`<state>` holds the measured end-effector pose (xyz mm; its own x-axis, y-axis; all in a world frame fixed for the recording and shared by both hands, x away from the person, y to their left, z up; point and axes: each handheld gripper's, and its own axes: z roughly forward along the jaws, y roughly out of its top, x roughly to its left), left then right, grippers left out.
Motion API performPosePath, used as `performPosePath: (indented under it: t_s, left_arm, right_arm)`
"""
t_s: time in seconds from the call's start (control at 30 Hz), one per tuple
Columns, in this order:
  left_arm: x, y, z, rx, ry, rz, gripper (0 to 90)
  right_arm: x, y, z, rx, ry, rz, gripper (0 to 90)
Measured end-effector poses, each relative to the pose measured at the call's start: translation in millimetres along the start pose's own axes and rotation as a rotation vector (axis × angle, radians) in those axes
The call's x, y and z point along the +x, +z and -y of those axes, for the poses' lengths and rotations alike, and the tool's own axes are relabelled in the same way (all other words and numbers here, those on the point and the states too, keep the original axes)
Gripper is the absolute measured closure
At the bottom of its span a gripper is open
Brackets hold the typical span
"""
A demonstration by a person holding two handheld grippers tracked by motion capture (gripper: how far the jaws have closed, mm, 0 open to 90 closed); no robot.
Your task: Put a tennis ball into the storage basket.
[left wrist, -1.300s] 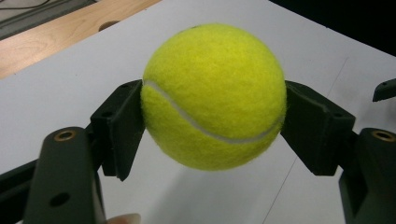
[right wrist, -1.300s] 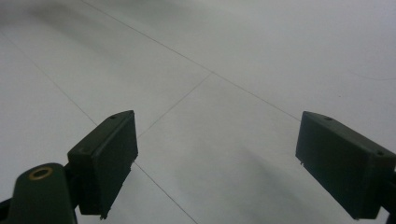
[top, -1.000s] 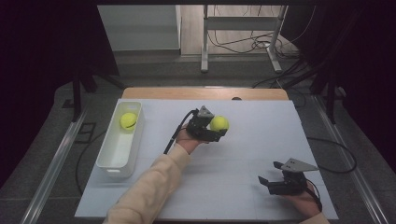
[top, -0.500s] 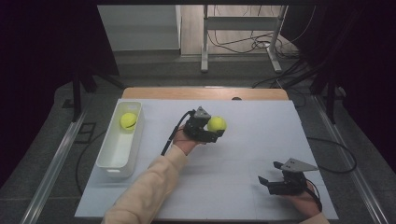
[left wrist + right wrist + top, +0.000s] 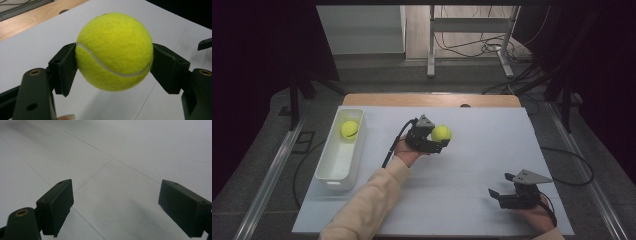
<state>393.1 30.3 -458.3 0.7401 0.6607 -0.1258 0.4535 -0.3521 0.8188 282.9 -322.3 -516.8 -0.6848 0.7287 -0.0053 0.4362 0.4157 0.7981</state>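
The left tongs [image 5: 435, 141] are clamped on a yellow tennis ball [image 5: 441, 133], one black pad pressed to each side of it; in the left gripper view the ball [image 5: 114, 51] hangs between the pads clear of the surface, its pale seam curving across the front. Beneath these tongs lies the counter [image 5: 472, 165], a white matte sheet crossed by faint thin lines, and beyond them a strip of bare wood [image 5: 432, 100] runs along its far edge, with a small dark hole in it. A black cable [image 5: 394, 145] trails back from the left tongs beside the person's cream sleeve [image 5: 367, 200]. Well off to their left stands a long white tray [image 5: 334, 165], and at its far end rests a second tennis ball [image 5: 349, 129]. The right tongs [image 5: 501, 186] sit low over the counter near its close right corner, well apart from the left tongs, with the jaws standing wide and nothing between them; the right gripper view shows bare white sheet between the two pads [image 5: 56, 205]. Around the counter the room is dim: grey floor, a metal rail [image 5: 269, 175] along each side, dark drapes to either side, and beyond the far edge a metal stand [image 5: 469, 40] with loose cables [image 5: 472, 47] on a lighter floor.
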Motion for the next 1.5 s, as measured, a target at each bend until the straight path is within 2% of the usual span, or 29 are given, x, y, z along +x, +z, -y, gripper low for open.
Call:
performPosePath:
  t_s: [1.5]
  left_arm:
    - [5.8,-12.1,11.2,-0.003,-0.024,-0.006,26.4]
  right_arm:
    - [0.3,1.8,0.7,0.015,-0.002,0.003,13.2]
